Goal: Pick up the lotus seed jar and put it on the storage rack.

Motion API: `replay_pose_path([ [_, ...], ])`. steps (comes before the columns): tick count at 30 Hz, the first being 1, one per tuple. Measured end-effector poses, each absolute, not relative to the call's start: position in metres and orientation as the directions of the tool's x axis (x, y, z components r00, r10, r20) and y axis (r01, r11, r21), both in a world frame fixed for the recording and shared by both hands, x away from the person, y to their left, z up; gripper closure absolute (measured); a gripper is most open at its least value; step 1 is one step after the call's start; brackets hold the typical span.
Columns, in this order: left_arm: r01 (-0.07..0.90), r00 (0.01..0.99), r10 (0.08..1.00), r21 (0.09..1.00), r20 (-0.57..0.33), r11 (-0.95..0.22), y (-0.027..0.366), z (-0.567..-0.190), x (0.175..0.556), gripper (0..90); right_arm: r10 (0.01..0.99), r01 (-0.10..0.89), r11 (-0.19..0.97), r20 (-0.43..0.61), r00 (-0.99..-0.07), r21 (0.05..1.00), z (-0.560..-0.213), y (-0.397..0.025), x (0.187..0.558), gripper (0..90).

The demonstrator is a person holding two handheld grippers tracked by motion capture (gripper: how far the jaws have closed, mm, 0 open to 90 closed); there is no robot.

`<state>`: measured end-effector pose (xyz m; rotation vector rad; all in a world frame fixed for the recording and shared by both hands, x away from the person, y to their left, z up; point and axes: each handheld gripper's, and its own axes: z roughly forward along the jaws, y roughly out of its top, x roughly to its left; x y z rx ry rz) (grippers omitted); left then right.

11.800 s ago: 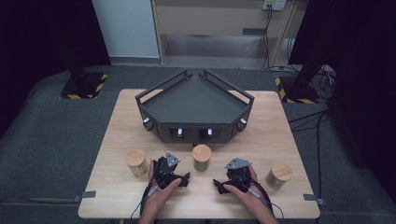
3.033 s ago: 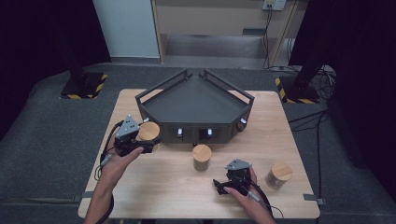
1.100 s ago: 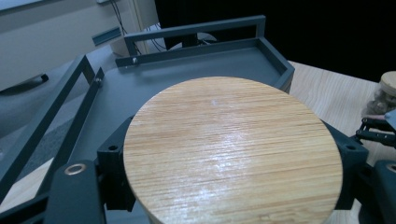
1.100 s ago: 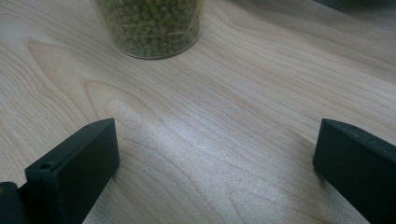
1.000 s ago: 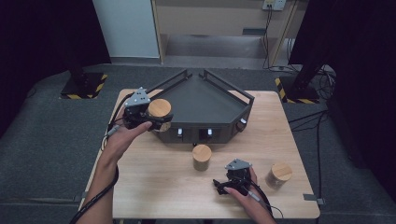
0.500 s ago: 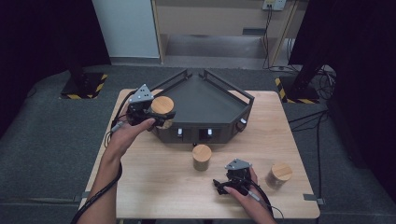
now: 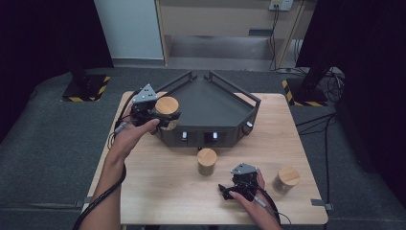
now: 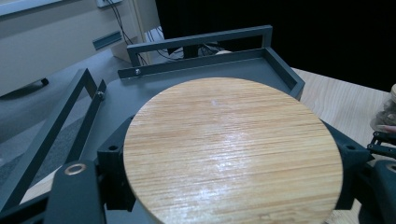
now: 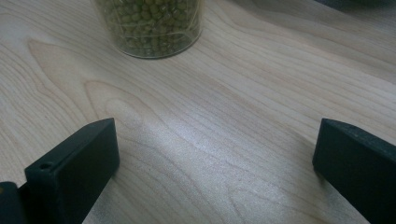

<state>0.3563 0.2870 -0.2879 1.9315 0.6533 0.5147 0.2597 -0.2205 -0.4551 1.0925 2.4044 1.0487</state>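
The jar (image 7: 167, 113), round pale bamboo lid with fine grain and a glossy sheen, hangs above the dark tray's (image 7: 218, 103) left edge, clamped in the left gripper (image 7: 154, 112). Near the table's (image 7: 158, 191) front edge, the right gripper (image 7: 231, 190) rests with jaws spread wide, facing a mung-bean jar (image 9: 149, 25).

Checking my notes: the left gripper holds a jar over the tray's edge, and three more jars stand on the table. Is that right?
Not quite: two more jars stand on the table, not three. The high view shows one jar in the middle and another near the right gripper. The rest holds: the left gripper holds a jar over the tray's edge.
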Motion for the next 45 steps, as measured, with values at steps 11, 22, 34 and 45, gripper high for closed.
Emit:
replay_pose_path([
  [11,0.214,0.763,0.642,0.909,0.073,-0.358,0.286,-0.286,0.359,23.7,0.745,0.527,0.445,0.027,-0.666,0.724,-0.455,-0.221,0.260,0.5],
  [22,0.206,0.763,0.642,0.912,0.077,-0.355,0.282,-0.282,0.366,23.8,0.745,0.526,0.445,0.026,-0.667,0.725,-0.455,-0.221,0.260,0.5],
  [34,0.209,0.762,0.643,0.911,0.075,-0.355,0.278,-0.280,0.379,23.8,0.745,0.525,0.446,0.025,-0.667,0.725,-0.455,-0.221,0.260,0.5],
  [45,0.225,0.760,0.647,0.906,0.068,-0.359,0.272,-0.288,0.397,23.8,0.745,0.525,0.446,0.025,-0.667,0.725,-0.455,-0.221,0.260,0.5],
])
